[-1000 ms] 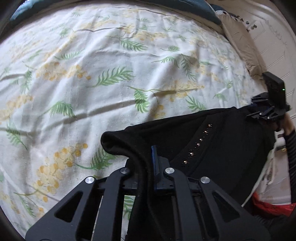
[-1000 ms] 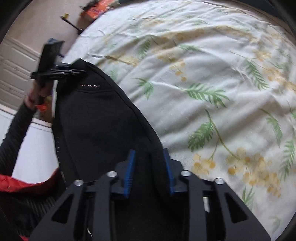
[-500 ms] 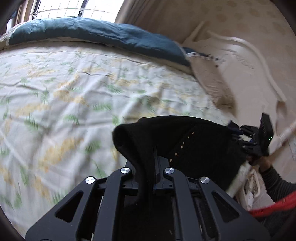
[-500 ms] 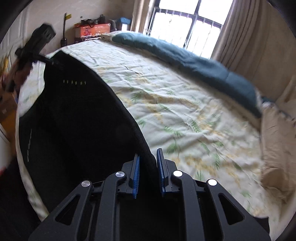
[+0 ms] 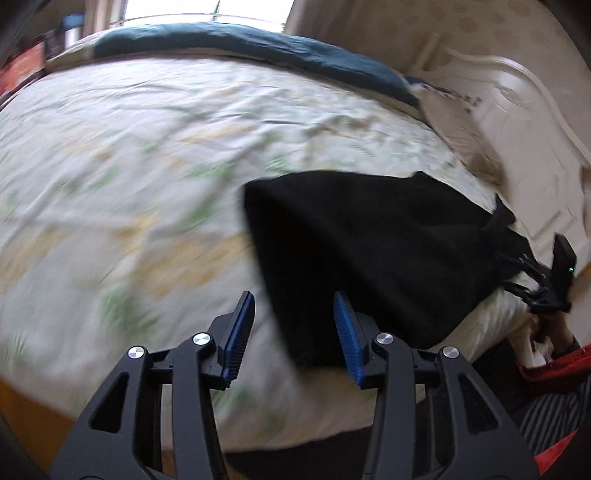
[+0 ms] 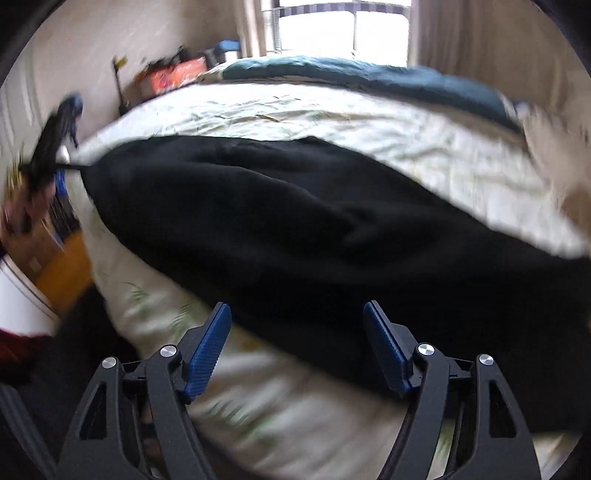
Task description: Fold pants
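The black fabric pants (image 5: 369, 258) lie spread on the bed's pale sheet printed with green fronds and yellow blossoms (image 5: 129, 166), near the bed's front edge, with one corner reaching toward the cream carved headboard (image 5: 517, 122). The left gripper (image 5: 293, 328) hovers just in front of the near corner of the pants with its blue-padded fingers (image 5: 240, 328) spread wide apart and nothing between them. In the right wrist view the right gripper (image 6: 297, 343) likewise stands with its blue pads (image 6: 208, 343) well apart, empty, above the near edge of the dark cloth (image 6: 295, 229). Both views are blurred. A dark teal blanket (image 5: 258, 48) lies along the far side of the bed below a bright window (image 6: 343, 33), and a tan pillow (image 5: 461, 133) rests beside the headboard.
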